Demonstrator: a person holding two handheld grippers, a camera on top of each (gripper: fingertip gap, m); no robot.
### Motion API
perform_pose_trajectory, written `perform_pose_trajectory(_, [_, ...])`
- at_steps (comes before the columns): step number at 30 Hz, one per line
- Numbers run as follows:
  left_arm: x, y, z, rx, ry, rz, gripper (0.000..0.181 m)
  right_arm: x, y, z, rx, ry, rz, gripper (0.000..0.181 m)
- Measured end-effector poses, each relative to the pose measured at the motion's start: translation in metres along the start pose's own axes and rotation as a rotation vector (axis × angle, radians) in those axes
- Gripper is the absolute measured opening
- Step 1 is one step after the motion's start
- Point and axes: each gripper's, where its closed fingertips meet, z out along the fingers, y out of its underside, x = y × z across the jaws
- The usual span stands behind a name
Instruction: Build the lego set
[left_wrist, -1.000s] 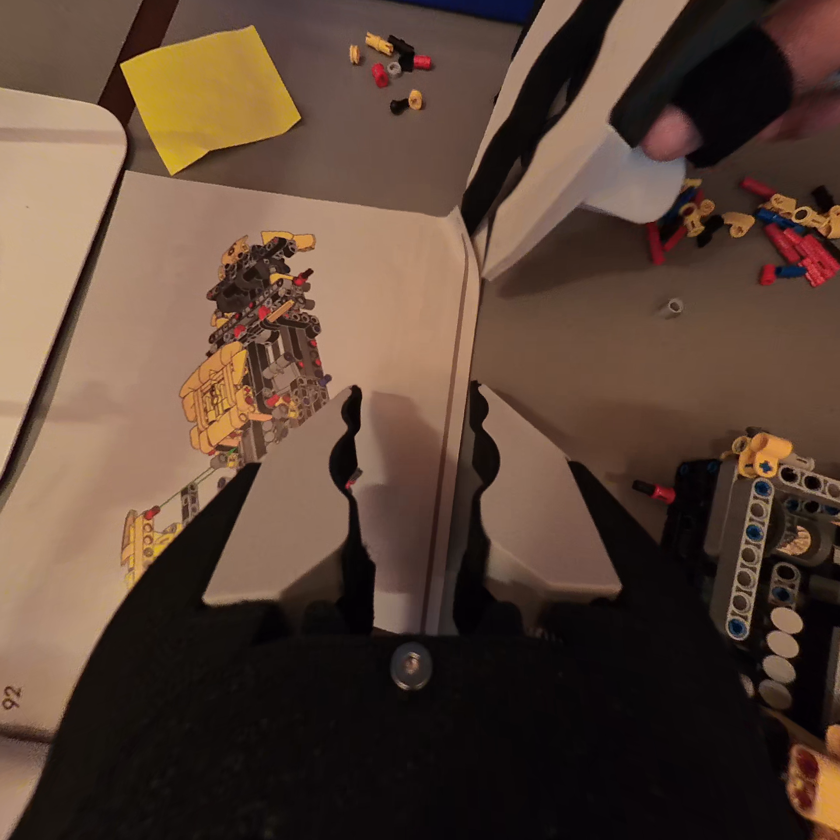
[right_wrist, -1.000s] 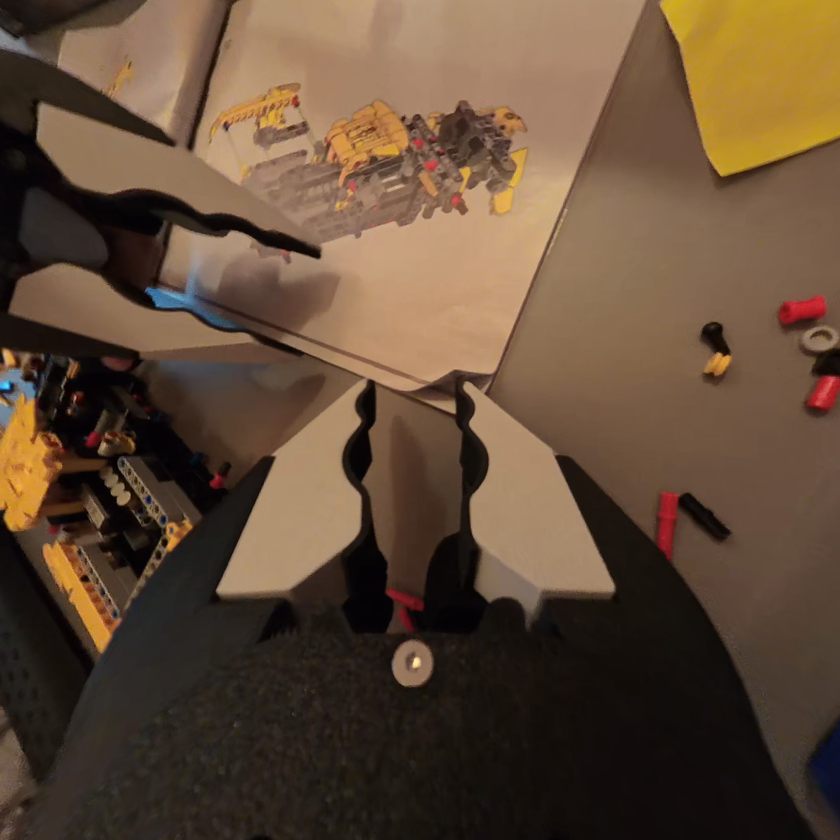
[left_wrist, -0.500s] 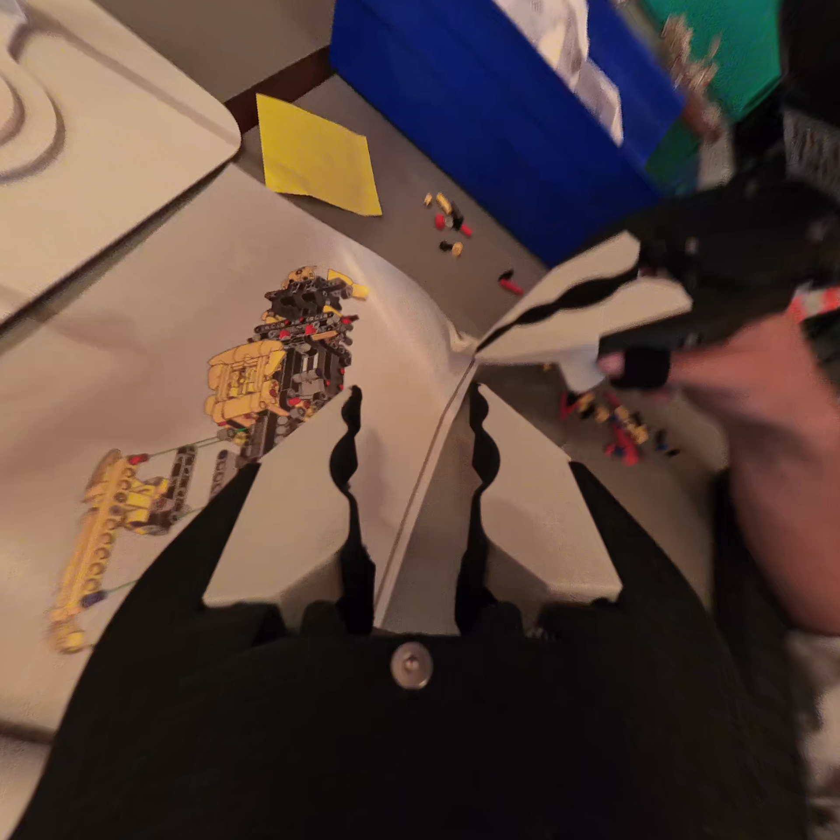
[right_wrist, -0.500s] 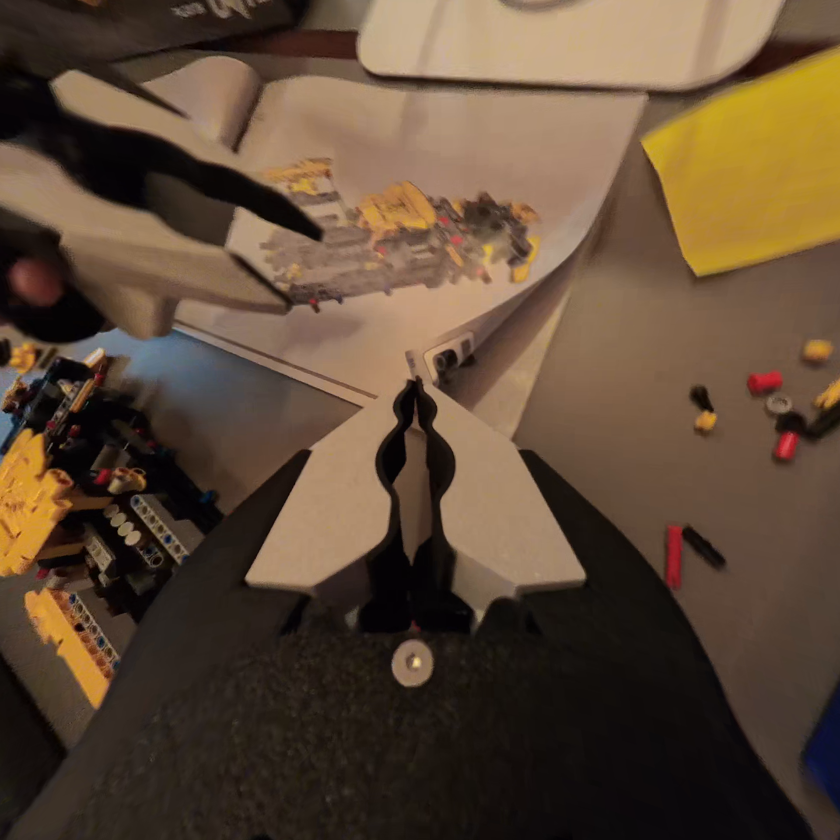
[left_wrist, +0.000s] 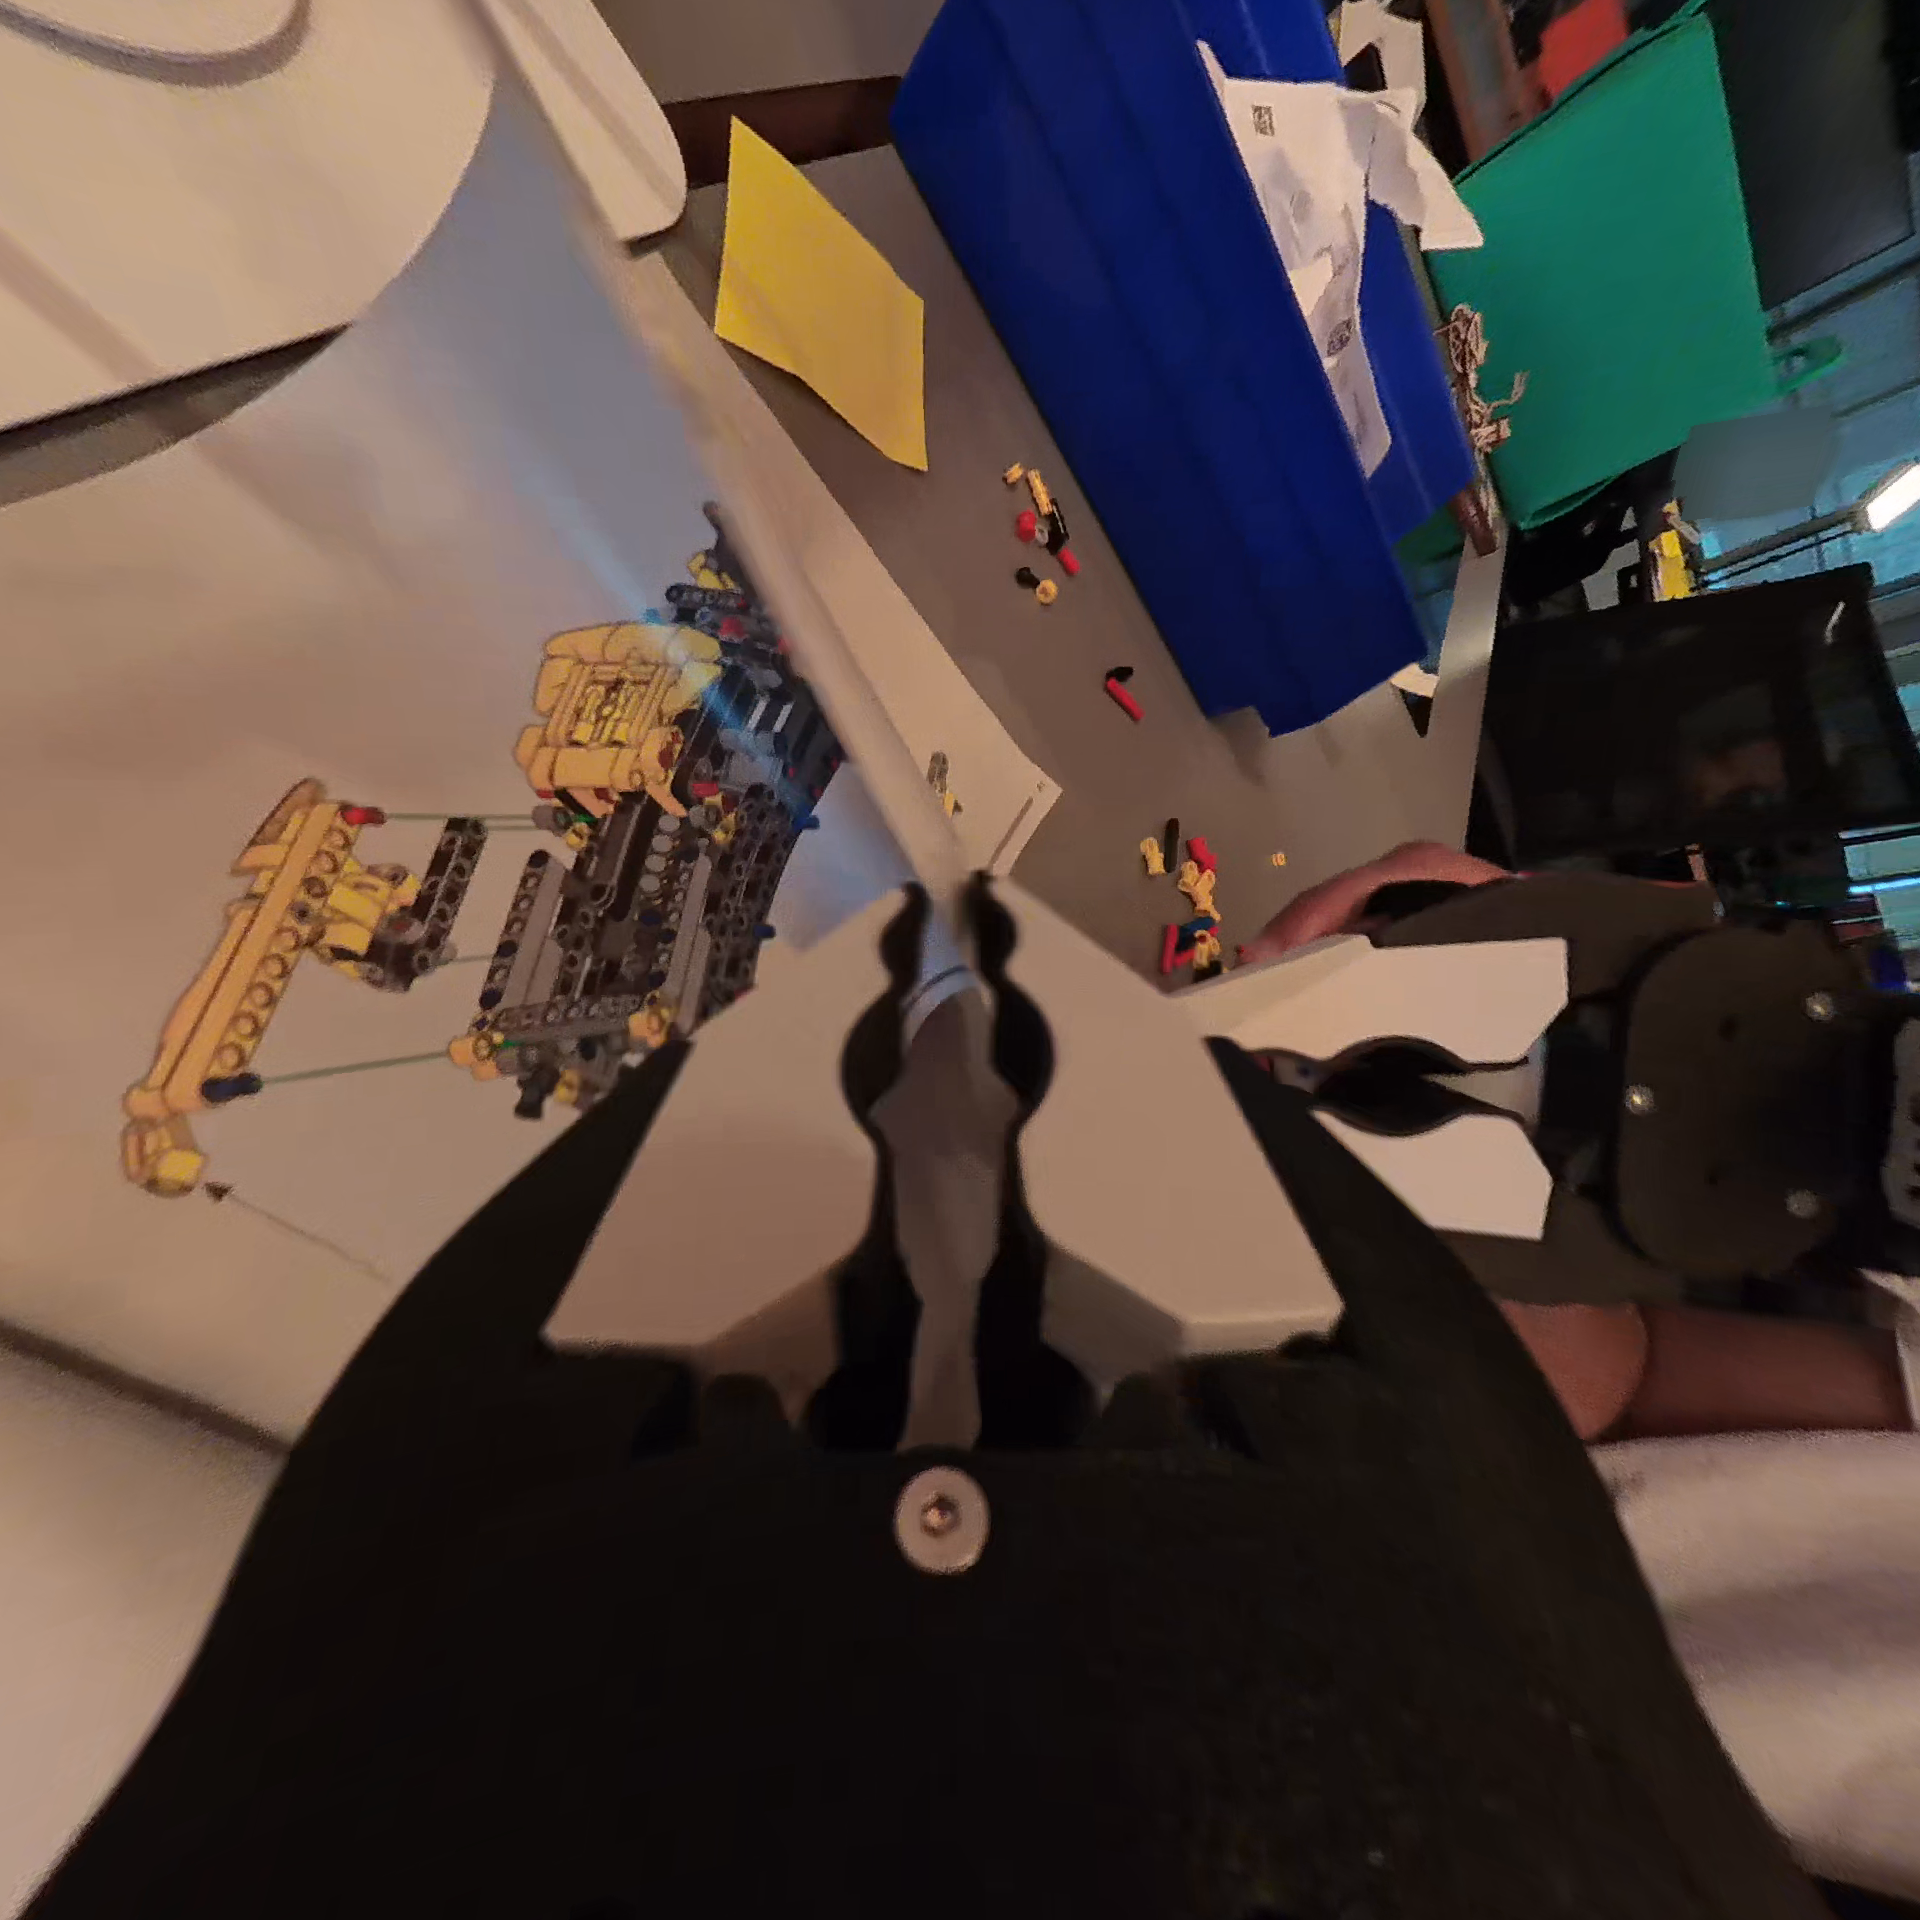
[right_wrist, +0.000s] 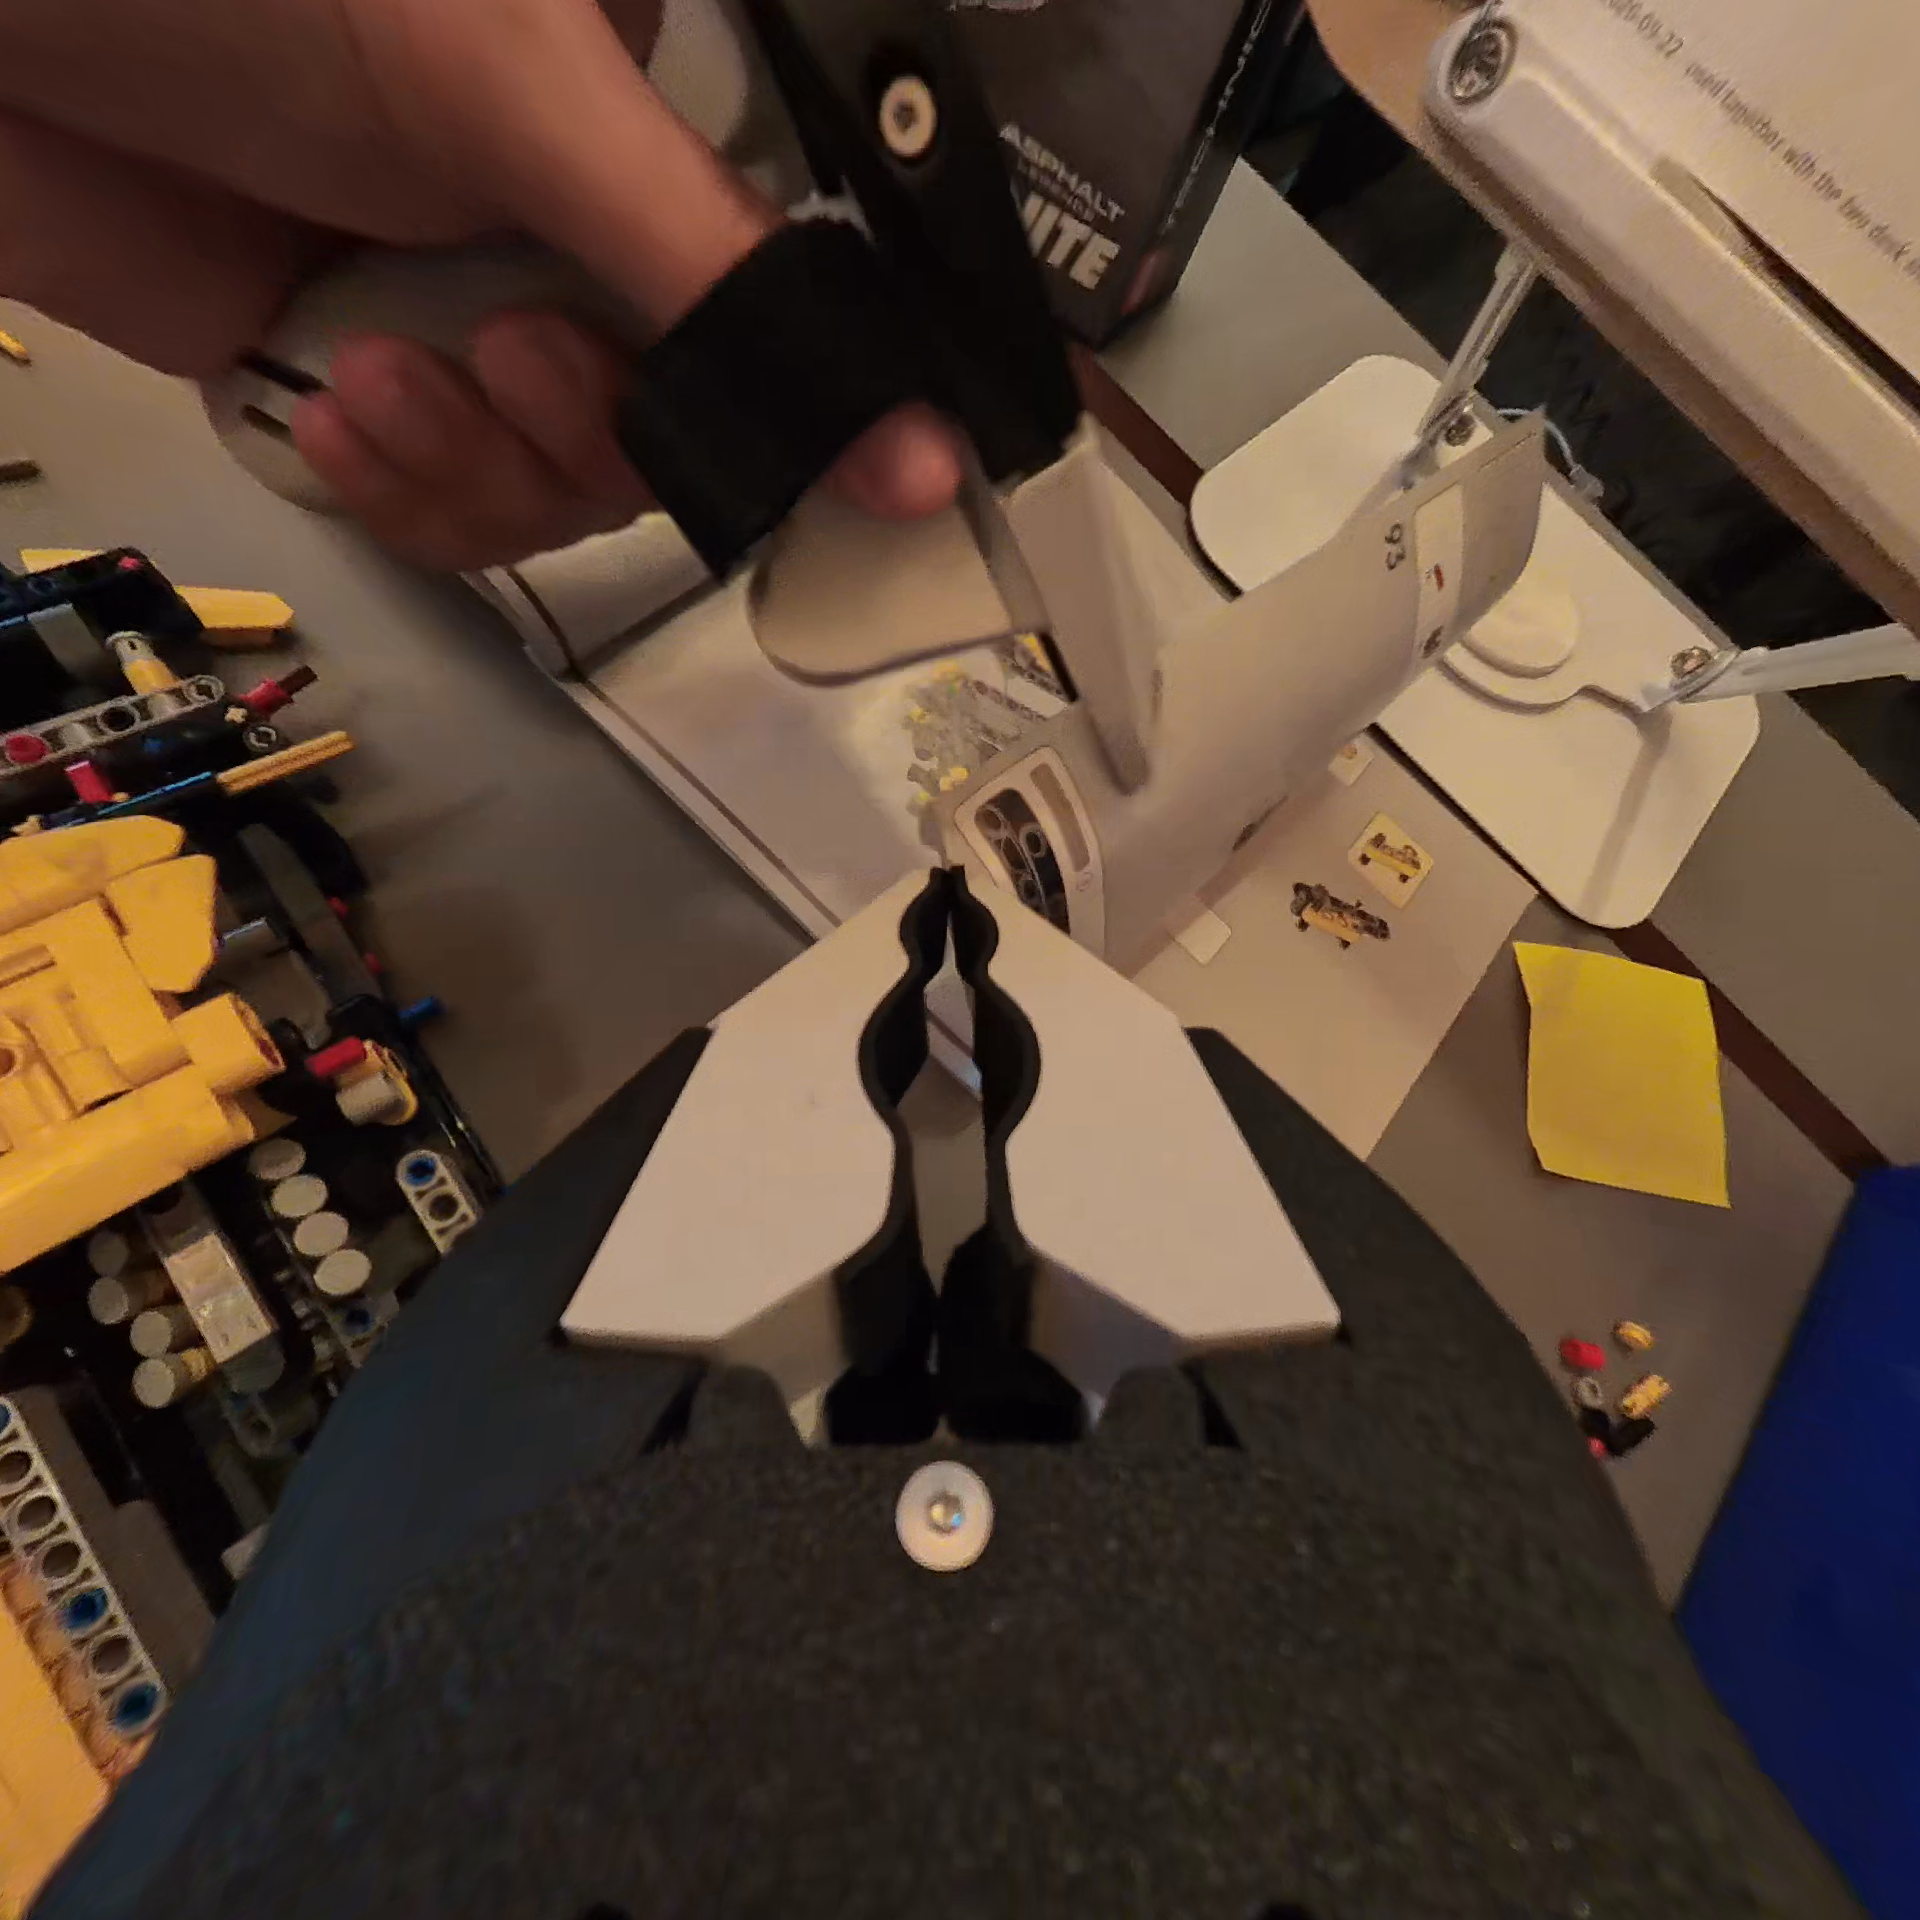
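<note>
Two sets of jaws showed different states. Those of the left gripper (left_wrist: 943, 896) were clamped on a lifted page (left_wrist: 831, 623) of the instruction booklet (left_wrist: 343, 644), the sheet running edge-on between them toward the upper centre of the left wrist view, apparently so it could be turned over. In the right wrist view, the jaws of the right gripper (right_wrist: 948, 883) met at their tips with nothing visible between them; it sat low and centre, just short of the curling page (right_wrist: 1247, 727), probably free to steady the booklet.

Beyond the jaws, the open booklet lay on the grey bench (left_wrist: 1039, 727), its printed crane picture left of centre. Loose small pieces (left_wrist: 1190, 904) lay scattered at centre right, more (left_wrist: 1039, 535) near a blue bin (left_wrist: 1143, 364) in the upper right, beside a yellow paper (left_wrist: 831, 301).

At the left edge of the right wrist view sat the partly built yellow and black lego model (right_wrist: 125, 1039), untouched on the bench, waiting while the next step was looked up. A hand (right_wrist: 416, 312) in the upper left gripped the left tool.
</note>
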Motion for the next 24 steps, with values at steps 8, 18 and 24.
perform_pose_trajectory(8, [-0.034,0.031,-0.071,0.013,0.006,-0.098,0.000,-0.002,-0.021,-0.015,0.223,-0.259,0.295,0.028])
perform_pose_trajectory(18, [-0.128,0.086,-0.240,0.033,-0.227,-0.235,0.000,-0.017,-0.017,0.033,0.059,-0.396,0.293,0.019])
perform_pose_trajectory(24, [-0.163,0.119,-0.275,-0.069,-0.437,-0.179,0.000,-0.055,-0.055,0.082,0.007,-0.604,-0.055,0.003])
